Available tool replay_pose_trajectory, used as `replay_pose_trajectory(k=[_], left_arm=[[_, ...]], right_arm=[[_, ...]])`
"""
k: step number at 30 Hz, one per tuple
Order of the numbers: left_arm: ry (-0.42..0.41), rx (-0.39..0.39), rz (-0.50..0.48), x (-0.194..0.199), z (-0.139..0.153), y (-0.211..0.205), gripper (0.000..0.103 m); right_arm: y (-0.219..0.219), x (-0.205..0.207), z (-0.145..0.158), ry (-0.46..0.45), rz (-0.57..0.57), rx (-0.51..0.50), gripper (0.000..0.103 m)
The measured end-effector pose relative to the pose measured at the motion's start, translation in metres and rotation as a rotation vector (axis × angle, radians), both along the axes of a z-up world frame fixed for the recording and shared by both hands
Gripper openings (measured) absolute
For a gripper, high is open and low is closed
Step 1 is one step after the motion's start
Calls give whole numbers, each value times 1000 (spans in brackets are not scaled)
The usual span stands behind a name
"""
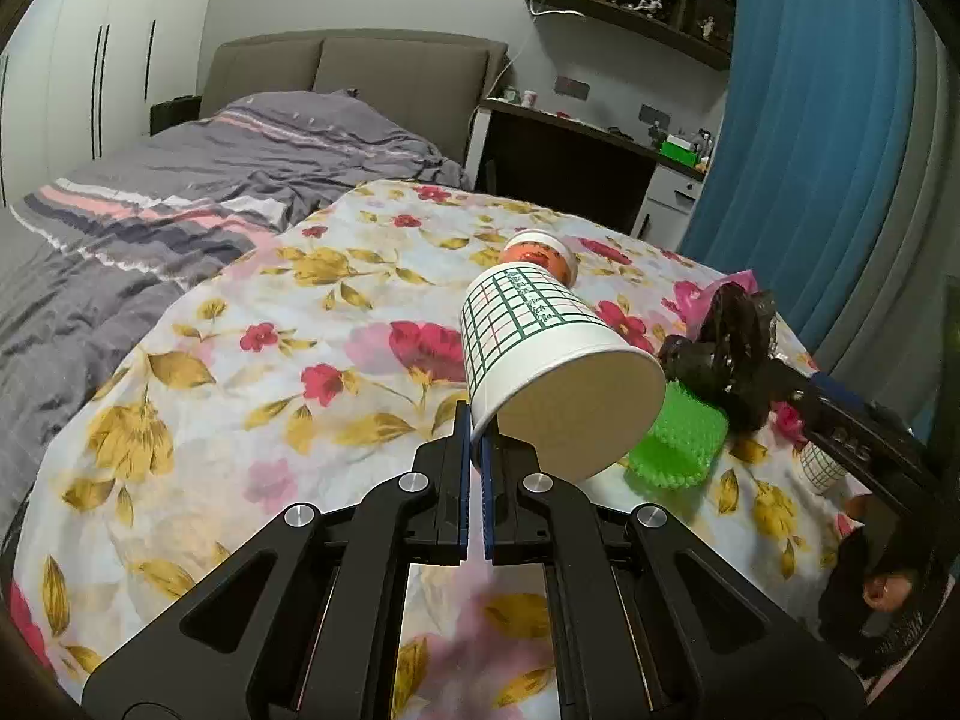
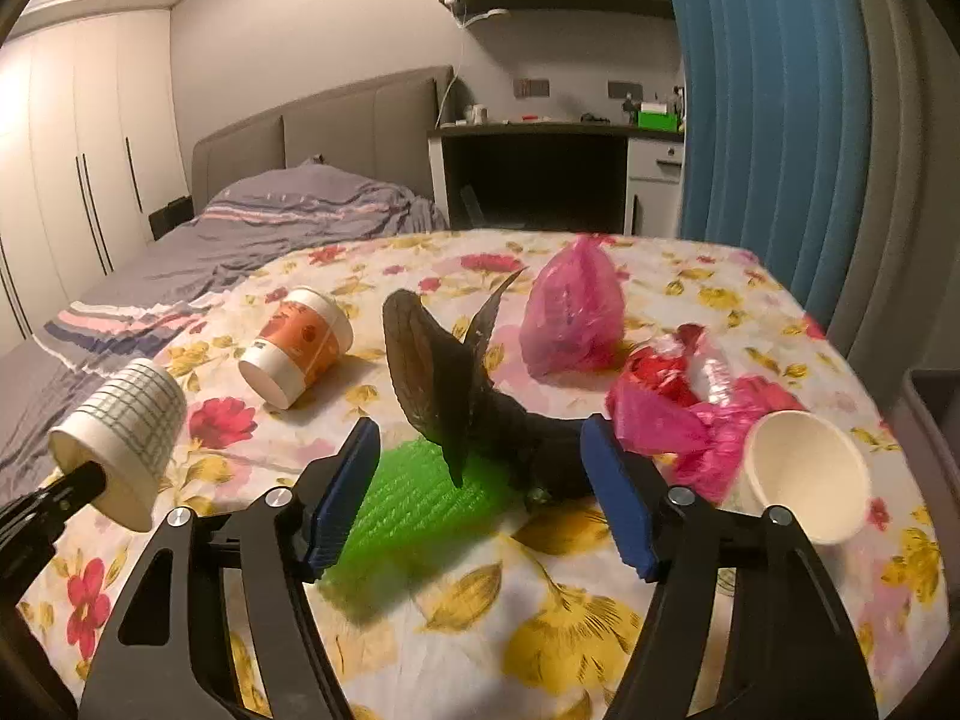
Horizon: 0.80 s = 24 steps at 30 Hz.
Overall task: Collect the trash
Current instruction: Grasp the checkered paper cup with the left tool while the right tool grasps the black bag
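Green-grid paper cup point(image 1: 540, 354), print unreadable | left tool point(image 1: 477, 444) pinches its rim | right tool point(image 2: 480, 492) wide

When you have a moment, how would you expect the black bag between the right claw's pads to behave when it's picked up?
The black bag is thin, crumpled film, so it will probably flop and sag. It looks light. The right claw stands open around it; film may slip unless bunched.

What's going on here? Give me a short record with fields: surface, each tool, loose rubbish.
surface: floral cloth
left gripper: shut on the rim of the green-grid paper cup, cup lifted and tilted
right gripper: jaws apart, either side of the black plastic bag, not pressing it
loose rubbish: orange paper cup on its side, pink plastic bag, white paper cup, green mesh sleeve
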State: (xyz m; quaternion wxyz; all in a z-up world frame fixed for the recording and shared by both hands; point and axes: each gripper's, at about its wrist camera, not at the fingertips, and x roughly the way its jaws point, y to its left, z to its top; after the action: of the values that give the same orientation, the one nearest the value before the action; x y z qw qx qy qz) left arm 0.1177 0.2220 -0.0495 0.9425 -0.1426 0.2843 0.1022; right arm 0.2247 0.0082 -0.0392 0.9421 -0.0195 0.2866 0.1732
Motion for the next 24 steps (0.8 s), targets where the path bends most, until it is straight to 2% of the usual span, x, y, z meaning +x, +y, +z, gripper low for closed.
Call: replay_pose_trajectory(k=[3,5,6,8,11,16,24], left_arm=[[-4,-8,-10,1,-1,3,2],[-4,-10,-13,1,-2,2,2],[-4,-11,-16,1,-2,2,2],[-1,-13,-19,1,-3,1,2],[0,-10,-21,1,-4,-2,2],[1,-8,-27,-1,-3,-6,2],[-23,4,-41,-13,10,-20,2]], right_arm=[[6,11,-7,36,8,-13,48],[8,17,-11,60,16,-13,32],[9,18,-12,70,23,-11,29],[11,18,-13,73,44,-14,11],[12,10,-8,39,72,-26,2],[6,-10,10,-35,97,-23,1],[-27,-65,59,-160,126,80,1]])
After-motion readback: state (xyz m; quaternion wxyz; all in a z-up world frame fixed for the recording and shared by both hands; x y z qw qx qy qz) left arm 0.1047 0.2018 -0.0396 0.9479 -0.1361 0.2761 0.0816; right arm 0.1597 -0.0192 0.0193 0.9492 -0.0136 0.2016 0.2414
